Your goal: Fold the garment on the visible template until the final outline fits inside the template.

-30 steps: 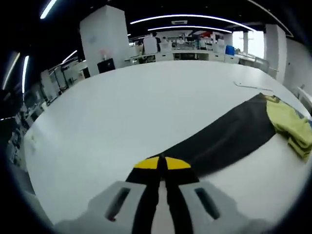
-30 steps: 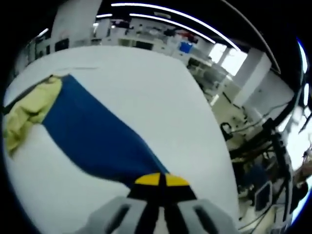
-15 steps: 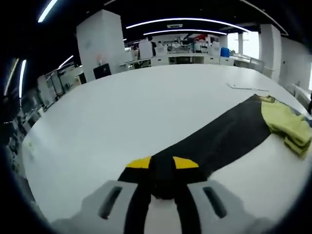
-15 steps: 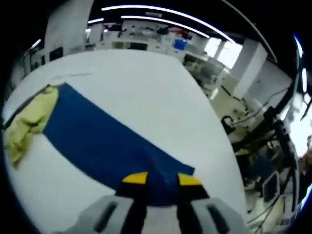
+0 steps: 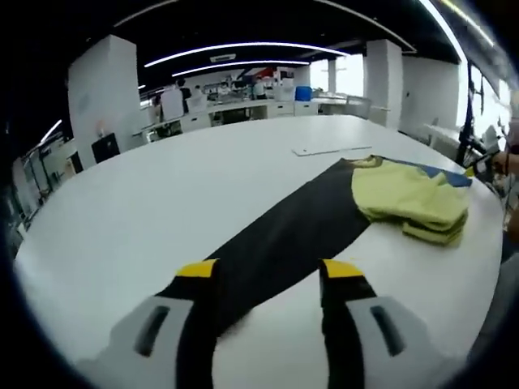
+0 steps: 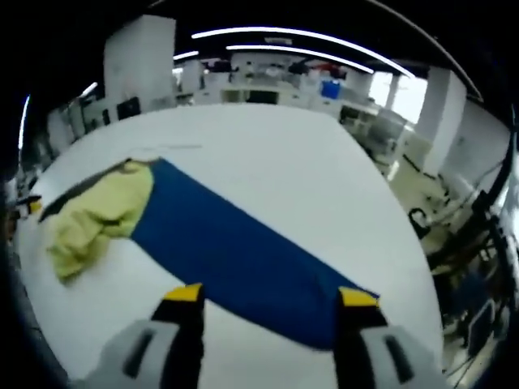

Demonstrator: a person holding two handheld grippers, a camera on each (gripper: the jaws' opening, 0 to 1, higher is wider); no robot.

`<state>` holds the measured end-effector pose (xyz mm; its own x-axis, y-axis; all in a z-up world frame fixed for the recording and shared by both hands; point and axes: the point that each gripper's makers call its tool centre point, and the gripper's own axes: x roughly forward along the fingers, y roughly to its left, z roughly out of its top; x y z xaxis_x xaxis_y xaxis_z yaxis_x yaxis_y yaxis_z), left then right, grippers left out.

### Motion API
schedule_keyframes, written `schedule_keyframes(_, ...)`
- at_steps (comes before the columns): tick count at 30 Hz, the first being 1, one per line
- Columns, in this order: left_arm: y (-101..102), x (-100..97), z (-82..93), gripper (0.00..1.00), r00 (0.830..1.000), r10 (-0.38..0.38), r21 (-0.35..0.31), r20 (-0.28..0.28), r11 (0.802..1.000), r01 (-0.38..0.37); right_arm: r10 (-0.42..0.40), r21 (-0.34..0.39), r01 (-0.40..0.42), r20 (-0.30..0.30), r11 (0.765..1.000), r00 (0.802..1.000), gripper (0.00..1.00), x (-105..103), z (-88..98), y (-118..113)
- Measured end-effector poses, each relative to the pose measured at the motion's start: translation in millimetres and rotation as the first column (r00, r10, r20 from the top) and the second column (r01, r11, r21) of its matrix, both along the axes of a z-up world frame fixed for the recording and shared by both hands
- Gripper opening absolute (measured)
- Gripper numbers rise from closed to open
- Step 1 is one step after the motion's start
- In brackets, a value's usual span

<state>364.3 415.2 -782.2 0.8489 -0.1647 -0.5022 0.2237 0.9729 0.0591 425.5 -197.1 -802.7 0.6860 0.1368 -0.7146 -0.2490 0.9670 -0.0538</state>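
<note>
Garment on a broad white table (image 5: 162, 211): a long dark panel (image 5: 284, 235) runs from the lower centre of the left gripper view toward its upper right, where a crumpled yellow piece (image 5: 413, 198) lies on it. In the right gripper view a blue panel (image 6: 243, 259) crosses the centre, with the yellow piece (image 6: 93, 215) at middle left. A second ago both claws were pinched shut on the cloth ends; now the left gripper (image 5: 268, 271) and right gripper (image 6: 270, 296) stand spread wide, the cloth released flat. That suggests the spreading step is done and folding comes next. No containers appear; a thin flat sheet (image 5: 324, 150) lies beyond the garment, and any template outline cannot be made out.
</note>
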Motion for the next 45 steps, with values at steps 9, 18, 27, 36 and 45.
schedule_keyframes(9, -59.8, 0.8, 14.1, 0.53, 0.986, -0.166, -0.058, 0.031, 0.984, 0.168, 0.169, 0.136, -0.169, 0.012, 0.976, 0.986, 0.76, -0.4, 10.4, 61.3)
schedule_keyframes(18, -116.9, 0.0, 16.2, 0.52, 0.947, -0.319, -0.095, 0.022, 0.943, 0.320, 0.340, 0.158, -0.336, 0.003, 0.928, 0.940, 0.81, -8.8, 8.0, 115.5)
schedule_keyframes(27, -155.7, 2.4, 7.2, 0.48, 0.903, -0.429, -0.111, -0.001, 0.898, 0.426, 0.485, 0.179, -0.477, 0.003, 0.860, 0.875, 0.78, -22.1, 2.9, 165.3)
schedule_keyframes(36, -175.1, 7.1, -5.4, 0.36, 0.877, -0.480, -0.128, -0.010, 0.871, 0.475, 0.551, 0.212, -0.539, 0.003, 0.815, 0.834, 0.64, -25.7, -4.2, 193.6)
schedule_keyframes(45, -190.1, 11.3, -24.1, 0.25, 0.862, -0.503, -0.151, -0.056, 0.858, 0.491, 0.620, 0.202, -0.609, 0.015, 0.767, 0.785, 0.41, -26.4, -17.4, 213.9)
